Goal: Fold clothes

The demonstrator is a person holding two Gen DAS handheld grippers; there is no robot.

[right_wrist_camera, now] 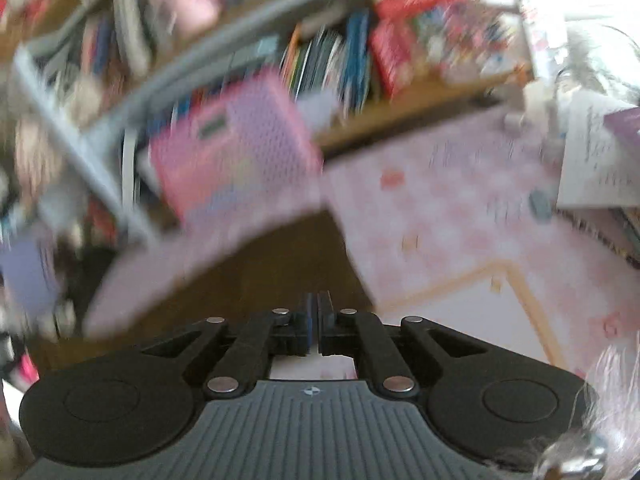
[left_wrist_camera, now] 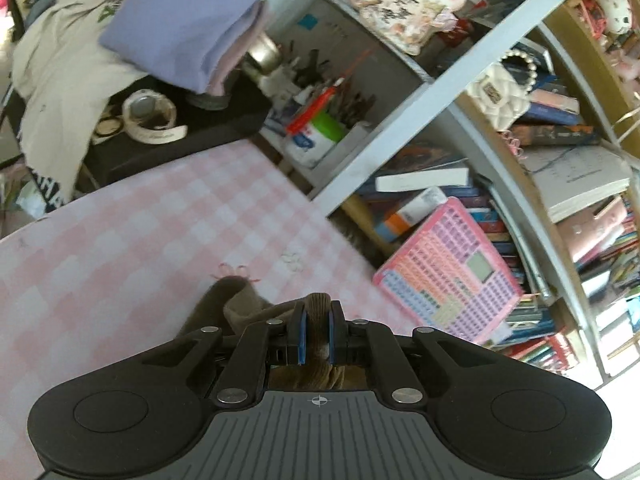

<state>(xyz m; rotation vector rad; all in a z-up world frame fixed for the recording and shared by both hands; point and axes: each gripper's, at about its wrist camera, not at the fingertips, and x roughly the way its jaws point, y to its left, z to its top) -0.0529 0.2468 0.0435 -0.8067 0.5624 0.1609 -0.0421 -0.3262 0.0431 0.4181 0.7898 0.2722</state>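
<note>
Brown ribbed garment (left_wrist_camera: pixel 240 304) sits bunched on the pink checked tabletop (left_wrist_camera: pixel 140 232), a fold of it pinched between the pads of the left hand-held gripper (left_wrist_camera: pixel 318 320). The right hand-held gripper (right_wrist_camera: pixel 318 320) looks clenched with nothing visible between its pads; that view is blurred. To fold well, I'd judge the knit should be drawn taut and level, since soft ribbed cloth sags and creases. A folded lilac cloth (left_wrist_camera: pixel 188 20) rests on a pile behind.
</note>
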